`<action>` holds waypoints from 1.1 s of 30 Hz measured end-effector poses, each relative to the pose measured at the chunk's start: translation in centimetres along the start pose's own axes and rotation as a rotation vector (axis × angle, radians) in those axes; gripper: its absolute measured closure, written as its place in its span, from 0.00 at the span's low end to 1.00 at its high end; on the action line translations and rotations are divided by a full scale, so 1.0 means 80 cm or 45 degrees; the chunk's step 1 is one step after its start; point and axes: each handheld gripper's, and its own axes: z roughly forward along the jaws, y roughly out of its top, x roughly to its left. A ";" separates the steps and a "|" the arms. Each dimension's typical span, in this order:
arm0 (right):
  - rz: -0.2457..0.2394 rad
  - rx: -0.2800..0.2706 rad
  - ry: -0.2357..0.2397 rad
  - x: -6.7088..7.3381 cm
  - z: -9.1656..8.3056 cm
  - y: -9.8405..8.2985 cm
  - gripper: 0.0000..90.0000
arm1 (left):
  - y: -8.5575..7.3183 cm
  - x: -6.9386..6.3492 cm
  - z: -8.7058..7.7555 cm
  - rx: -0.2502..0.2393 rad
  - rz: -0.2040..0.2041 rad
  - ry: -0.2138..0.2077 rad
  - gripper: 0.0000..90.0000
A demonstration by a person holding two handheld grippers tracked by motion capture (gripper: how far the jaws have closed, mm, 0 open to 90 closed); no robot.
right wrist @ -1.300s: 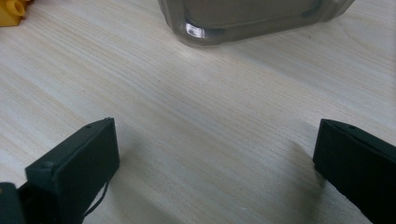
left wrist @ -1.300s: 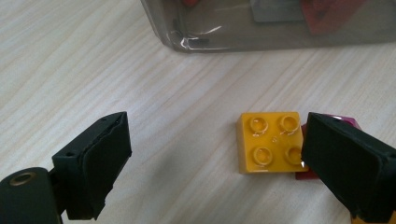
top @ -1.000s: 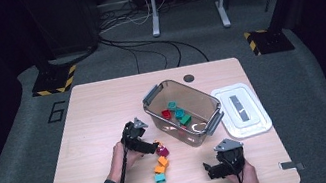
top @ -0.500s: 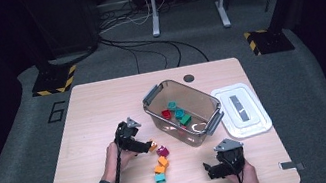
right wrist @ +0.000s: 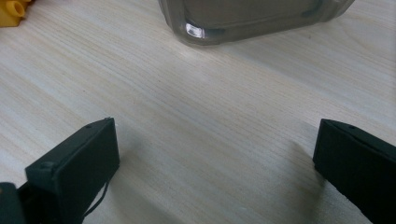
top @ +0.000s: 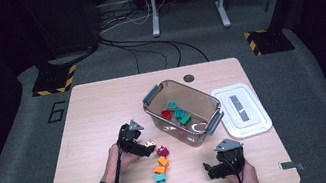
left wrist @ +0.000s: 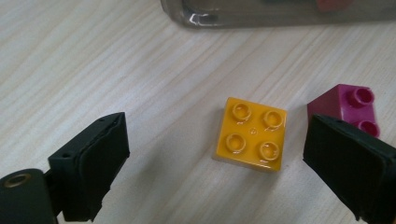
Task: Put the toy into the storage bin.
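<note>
I have the left gripper [top: 146,144] down low over the table [top: 94,118], on the near left of the clear bin [top: 183,111], its jaws spread wide and closed on nothing. In the left gripper view the yellow brick [left wrist: 251,134] lies flat on the wood between the two black jaws, studs up, nearer the right-hand jaw than the other and touching neither. My left forearm comes up from the near edge of the table at a slant toward the bin, the hand [top: 120,156] wrapped round the gripper body and the tool pointing at the bin's near long side. Just past the yellow brick, away from the hand, sits a magenta brick [left wrist: 348,103], partly behind the right-hand jaw; from the high view it lies just below the bin's near wall. Two orange bricks [top: 162,164] and a teal brick [top: 159,178] trail away from the bin toward me. The right gripper [top: 211,170] rests near the table's front edge, below the bin's right end, my hand [top: 248,179] behind it; its jaws stand wide apart over bare wood. The white lid [top: 243,109] lies flat to the right of the bin. Inside the bin are red and teal bricks.
</note>
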 end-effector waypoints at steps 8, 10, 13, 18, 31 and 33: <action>0.000 0.000 0.000 0.000 0.000 0.000 0.00 | -0.003 -0.006 0.002 0.015 0.070 -0.026 0.39; 0.000 0.000 0.000 0.000 0.000 0.000 0.00 | -0.005 -0.009 0.004 0.022 0.090 -0.038 0.46; 0.000 0.000 0.000 0.000 0.000 0.000 0.00 | -0.007 -0.010 0.006 0.018 0.097 -0.045 0.53; 0.000 0.000 0.000 0.000 0.000 0.000 0.00 | -0.010 -0.011 0.005 -0.002 0.107 -0.054 0.64; 0.000 0.000 0.000 0.000 0.000 0.000 0.00 | -0.010 -0.004 -0.013 -0.026 0.089 -0.052 0.65; 0.000 0.000 0.000 0.000 0.000 0.000 0.00 | -0.009 -0.004 -0.018 -0.036 0.084 -0.049 0.65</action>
